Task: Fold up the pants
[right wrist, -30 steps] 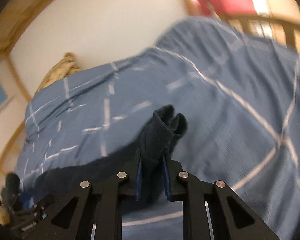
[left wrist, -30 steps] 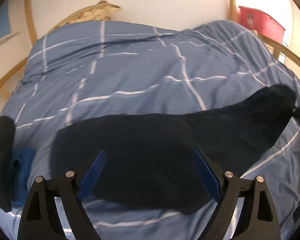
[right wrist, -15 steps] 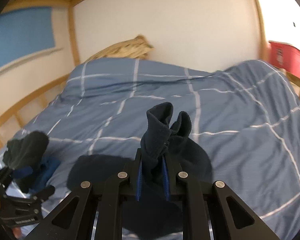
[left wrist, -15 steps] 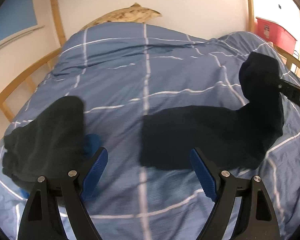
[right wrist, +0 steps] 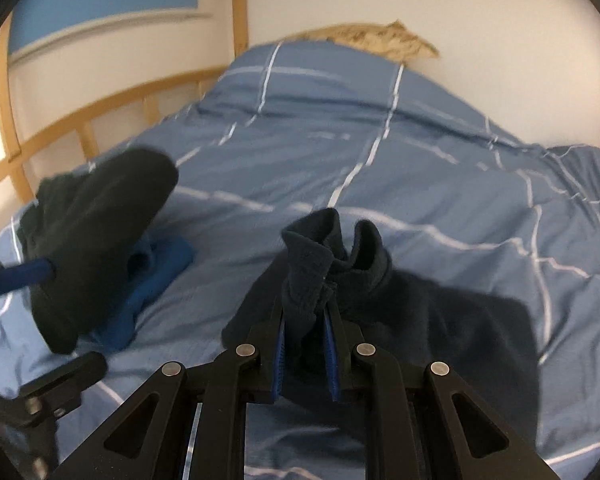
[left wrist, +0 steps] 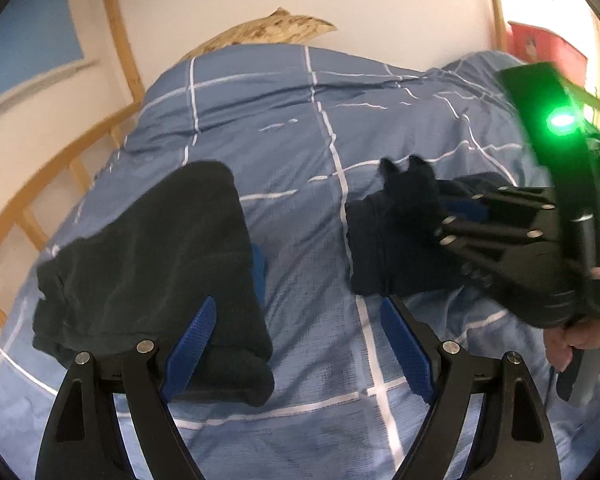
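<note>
The dark navy pants [left wrist: 392, 240] lie doubled over on the blue checked duvet [left wrist: 300, 140], right of centre in the left wrist view. My right gripper [left wrist: 456, 216] comes in from the right, shut on a bunched end of them. In the right wrist view that end sticks up between the blue pads of the right gripper [right wrist: 306, 320], and the rest of the pants [right wrist: 460, 328] spreads out to the right beneath. My left gripper [left wrist: 296, 312] is open over bare duvet, with nothing between its fingers.
A folded black garment [left wrist: 152, 264] lies on a blue one [left wrist: 259, 268] at the left, touching my left finger. A wooden bed rail [left wrist: 40, 184] runs along the left. A beige pillow [left wrist: 268, 28] is at the head, a red box [left wrist: 548, 52] far right.
My right gripper has carried the pants' end to the left, doubling the long leg over itself. My left gripper has slid left off the pants, bringing the black folded garment into view.
</note>
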`<action>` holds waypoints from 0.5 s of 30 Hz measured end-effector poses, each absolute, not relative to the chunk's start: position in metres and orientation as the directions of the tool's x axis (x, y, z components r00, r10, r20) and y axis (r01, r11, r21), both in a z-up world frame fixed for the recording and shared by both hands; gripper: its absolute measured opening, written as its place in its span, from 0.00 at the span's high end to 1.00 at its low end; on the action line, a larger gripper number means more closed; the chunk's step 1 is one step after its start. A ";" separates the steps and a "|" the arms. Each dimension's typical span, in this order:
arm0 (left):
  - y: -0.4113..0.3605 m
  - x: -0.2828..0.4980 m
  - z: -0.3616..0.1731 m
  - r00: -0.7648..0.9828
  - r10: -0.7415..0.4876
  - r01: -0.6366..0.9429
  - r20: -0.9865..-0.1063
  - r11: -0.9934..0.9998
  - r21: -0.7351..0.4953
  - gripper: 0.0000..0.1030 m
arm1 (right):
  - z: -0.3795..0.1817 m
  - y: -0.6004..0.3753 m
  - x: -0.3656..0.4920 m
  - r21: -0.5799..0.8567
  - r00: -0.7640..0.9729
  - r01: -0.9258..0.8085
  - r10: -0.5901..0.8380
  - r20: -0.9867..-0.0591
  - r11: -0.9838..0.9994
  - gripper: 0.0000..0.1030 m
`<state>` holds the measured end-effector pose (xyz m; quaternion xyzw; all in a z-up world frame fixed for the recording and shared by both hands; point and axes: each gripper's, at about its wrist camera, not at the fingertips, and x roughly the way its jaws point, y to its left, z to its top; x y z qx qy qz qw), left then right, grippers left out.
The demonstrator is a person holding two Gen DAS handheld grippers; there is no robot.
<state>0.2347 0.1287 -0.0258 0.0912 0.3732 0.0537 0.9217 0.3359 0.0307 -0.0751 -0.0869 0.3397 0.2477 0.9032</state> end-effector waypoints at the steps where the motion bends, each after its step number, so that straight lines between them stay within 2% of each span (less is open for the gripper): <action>1: 0.126 0.234 -0.026 0.719 0.175 -0.026 -0.672 0.974 0.226 0.18 | -0.078 0.032 0.336 0.017 0.637 -0.507 0.389 -0.666 0.862 0.77; 2: 0.125 0.233 -0.026 0.722 0.173 -0.020 -0.670 0.973 0.230 0.18 | -0.080 0.032 0.335 0.027 0.627 -0.512 0.395 -0.672 0.859 0.72; 3: 0.125 0.232 -0.026 0.724 0.159 -0.012 -0.671 0.976 0.219 0.18 | -0.080 0.030 0.333 0.044 0.611 -0.526 0.413 -0.675 0.849 0.62; 6: 0.127 0.231 -0.021 0.727 0.104 0.006 -0.678 0.987 0.158 0.18 | -0.069 0.016 0.321 0.073 0.619 -0.524 0.438 -0.652 0.849 0.60; 8: 0.125 0.226 -0.014 0.746 0.069 0.019 -0.663 0.992 0.125 0.18 | -0.058 0.000 0.311 0.096 0.650 -0.496 0.442 -0.619 0.863 0.49; 9: 0.123 0.224 -0.011 0.756 0.062 0.023 -0.652 0.992 0.121 0.18 | -0.053 -0.011 0.305 0.087 0.684 -0.457 0.412 -0.602 0.885 0.45; 12: 0.113 0.222 -0.003 0.790 0.027 0.048 -0.613 0.993 0.106 0.18 | -0.046 -0.039 0.289 -0.012 0.777 -0.316 0.252 -0.577 0.949 0.45; 15: 0.103 0.226 -0.001 0.814 -0.031 0.070 -0.580 0.996 0.046 0.20 | -0.047 -0.072 0.277 -0.022 0.817 -0.200 0.154 -0.556 0.980 0.40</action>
